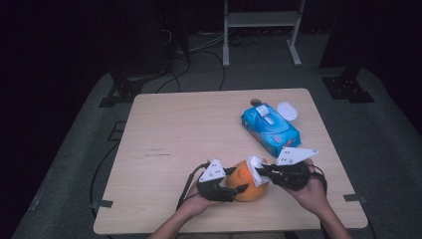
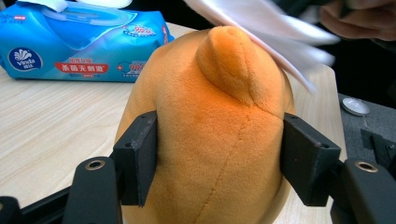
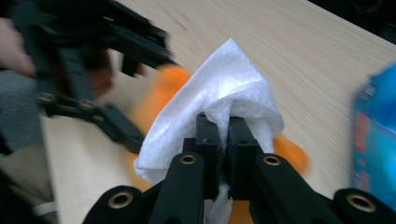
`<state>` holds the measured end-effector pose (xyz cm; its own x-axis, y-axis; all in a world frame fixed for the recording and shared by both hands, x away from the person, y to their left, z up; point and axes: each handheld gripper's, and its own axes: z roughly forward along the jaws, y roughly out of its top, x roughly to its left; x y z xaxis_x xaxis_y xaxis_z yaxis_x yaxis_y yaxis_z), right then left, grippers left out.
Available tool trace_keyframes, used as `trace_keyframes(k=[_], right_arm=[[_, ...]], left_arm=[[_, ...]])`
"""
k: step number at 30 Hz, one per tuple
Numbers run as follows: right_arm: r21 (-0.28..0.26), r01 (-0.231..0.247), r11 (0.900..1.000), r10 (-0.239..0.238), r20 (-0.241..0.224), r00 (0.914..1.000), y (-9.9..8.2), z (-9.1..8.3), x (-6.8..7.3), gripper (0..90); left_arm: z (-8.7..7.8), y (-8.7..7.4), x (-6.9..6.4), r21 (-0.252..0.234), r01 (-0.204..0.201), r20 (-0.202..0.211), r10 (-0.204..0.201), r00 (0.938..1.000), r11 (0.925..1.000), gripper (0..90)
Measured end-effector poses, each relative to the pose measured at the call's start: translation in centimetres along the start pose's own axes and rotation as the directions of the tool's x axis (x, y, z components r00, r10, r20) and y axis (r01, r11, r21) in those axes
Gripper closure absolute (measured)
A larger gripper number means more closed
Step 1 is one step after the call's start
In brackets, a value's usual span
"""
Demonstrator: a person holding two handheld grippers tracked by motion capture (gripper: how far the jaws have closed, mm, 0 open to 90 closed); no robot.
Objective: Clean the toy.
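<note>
While the left hand-held gripper [image 2: 219, 158] has its jaws clamped on the sides of the orange plush toy [image 2: 210, 140], the hold looks shallow: in the left gripper view the pads press into soft pile low on the body, and plush of that kind compresses and can creep out from between flat pads. Should the wiping push sideways or downward harder than the squeeze can resist, the toy could twist between the jaws or roll free onto the tabletop [image 1: 169, 144] near the person's edge, where the high view shows it resting between the two hands. Just past it, the right hand-held gripper [image 3: 223, 128] has its jaws together on a bunched white wipe [image 3: 219, 88], and only a small fold seems pinched; a drag across the clinging fabric could pull the wipe out of the grip, or let the loose flap fold under so that the black jaw tips, not the wipe, rub the plush. The blur in the right gripper view suggests that hand is moving, so a misjudged stroke might also knock the two grippers together, since they sit close over the same small toy. Farther back on the tabletop, the blue pack of wet wipes [image 1: 270, 128] lies with its lid open and a sheet standing up; it is well apart from the hands, so the likely risk there is only that the exposed sheets dry out. A small white round lid [image 1: 287, 110] lies just beside the pack.
</note>
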<state>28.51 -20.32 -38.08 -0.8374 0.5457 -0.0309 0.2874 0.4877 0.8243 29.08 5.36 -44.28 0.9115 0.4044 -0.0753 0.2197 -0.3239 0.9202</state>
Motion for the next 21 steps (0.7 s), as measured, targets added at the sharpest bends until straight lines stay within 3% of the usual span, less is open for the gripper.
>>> trace_keyframes(k=[3, 4, 5, 6, 8, 10, 14, 15, 16, 17, 19, 21], right_arm=[[0.003, -0.063, 0.9980, 0.063, -0.006, 0.9980, -1.0, 0.0, -1.2, 84.7], [0.004, -0.072, 0.9974, 0.072, -0.018, 0.9973, -1.2, 0.1, -1.4, 84.7], [0.006, -0.075, 0.9972, 0.075, -0.023, 0.9969, -1.3, 0.1, -1.5, 84.7], [0.009, -0.072, 0.9974, 0.072, -0.024, 0.9971, -1.4, 0.1, -1.4, 84.7], [0.008, -0.072, 0.9974, 0.072, -0.040, 0.9966, -1.3, 0.0, -1.2, 84.7], [0.008, -0.069, 0.9976, 0.069, -0.053, 0.9962, -1.2, 0.1, -1.1, 84.6], [0.009, -0.069, 0.9976, 0.070, -0.068, 0.9952, -1.1, 0.4, -0.9, 84.6], [0.012, -0.069, 0.9975, 0.070, -0.067, 0.9953, -1.0, 0.4, -0.8, 84.6], [0.013, -0.074, 0.9971, 0.075, -0.069, 0.9948, -1.0, 0.4, -0.8, 84.7], [0.006, -0.087, 0.9962, 0.087, -0.077, 0.9933, -0.9, 0.4, -0.7, 84.7], [-0.002, -0.091, 0.9958, 0.091, -0.079, 0.9927, -0.8, 0.3, -0.7, 84.7], [-0.045, -0.094, 0.9945, 0.090, -0.082, 0.9925, 0.2, 0.2, -0.7, 84.8]], left_arm=[[-0.1, 0.0, -0.1, 0.010, -0.041, 0.048, 0.040, 0.9981, 0.9991, 31.2], [-0.2, 0.1, -0.1, 0.023, -0.073, 0.073, 0.072, 0.9948, 0.9970, 27.8], [-0.2, 0.1, -0.1, 0.023, -0.073, 0.073, 0.072, 0.9948, 0.9970, 23.8], [-0.6, 0.2, 0.0, 0.043, -0.139, 0.111, 0.134, 0.9847, 0.9893, 19.6], [-0.9, -0.2, 0.6, 0.034, -0.169, 0.143, 0.162, 0.9763, 0.9851, 13.7], [-0.6, -0.5, 1.1, 0.039, -0.162, 0.132, 0.156, 0.9789, 0.9860, 9.7], [0.8, -1.1, 1.0, 0.021, -0.182, 0.118, 0.179, 0.9768, 0.9830, 7.3], [0.8, -1.1, 1.0, 0.021, -0.182, 0.118, 0.179, 0.9768, 0.9830, 11.1], [0.4, -0.7, 0.5, 0.031, -0.207, 0.081, 0.204, 0.9756, 0.9779, 18.0], [0.2, -0.4, 0.5, 0.033, -0.208, 0.075, 0.206, 0.9757, 0.9775, 26.6], [-0.3, 0.0, 0.5, 0.035, -0.216, 0.069, 0.213, 0.9746, 0.9758, 33.1], [-1.7, 1.4, 0.8, 0.056, -0.222, 0.032, 0.220, 0.9749, 0.9735, 34.9]])
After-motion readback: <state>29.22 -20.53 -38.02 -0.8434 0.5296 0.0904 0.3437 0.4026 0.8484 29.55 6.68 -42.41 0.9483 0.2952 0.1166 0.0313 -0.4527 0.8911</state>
